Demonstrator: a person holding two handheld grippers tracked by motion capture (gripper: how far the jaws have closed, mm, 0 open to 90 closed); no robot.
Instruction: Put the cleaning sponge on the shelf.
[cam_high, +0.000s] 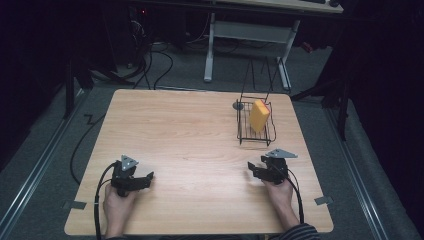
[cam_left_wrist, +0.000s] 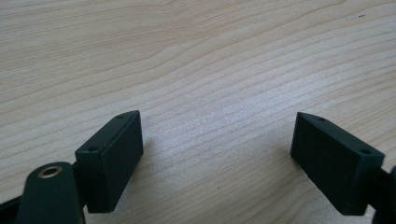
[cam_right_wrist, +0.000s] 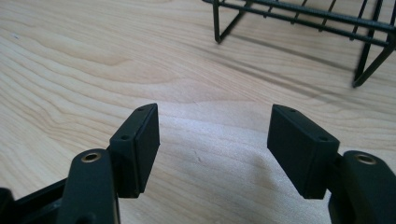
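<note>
The yellow rectangular sponge (cam_high: 259, 115) sits in the black wire basket (cam_high: 242, 131) far right; my gripper pair, left gripper (cam_high: 148, 177) and right gripper (cam_high: 251, 166), rests open and empty, so I'd reach next.

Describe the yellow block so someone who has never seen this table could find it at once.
Start at the wooden table and go to its far right corner, where a black wire rack stands. The sponge leans on edge inside that rack. It is the one bright yellow thing there, a thick rectangular block against thin dark wires, with a small round grey disc just left of the rack.
</note>
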